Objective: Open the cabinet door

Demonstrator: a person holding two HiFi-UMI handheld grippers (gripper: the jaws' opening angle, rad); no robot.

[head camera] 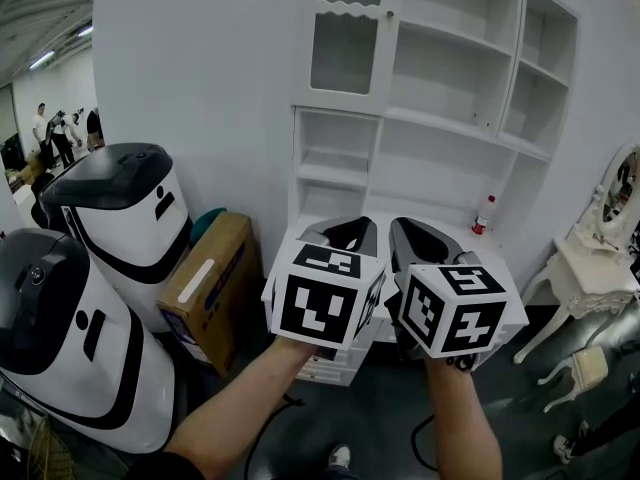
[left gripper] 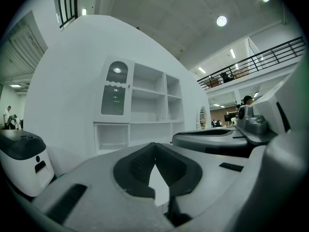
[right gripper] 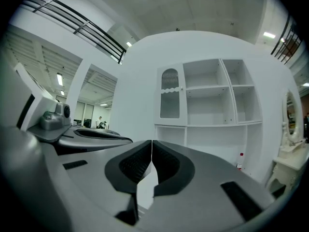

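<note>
**Ana:** Where is the door?

**Ben:** The door has glass in it. It sits at the top left of the white cabinet. It is closed, with a small knob on its right edge.

**Ana:** And the grippers?

**Ben:** The left gripper and the right gripper are side by side. They point at the cabinet, well apart from it. Both have their jaws pressed together with nothing in them.

**Ana:** What else is around?

**Ben:** A little bottle stands on a low shelf on the right. A brown box sits on the floor just left of the cabinet. Beside it are two big white and black things. Maybe they are machines, I can't tell. A white table with a mirror is on the right.
</note>
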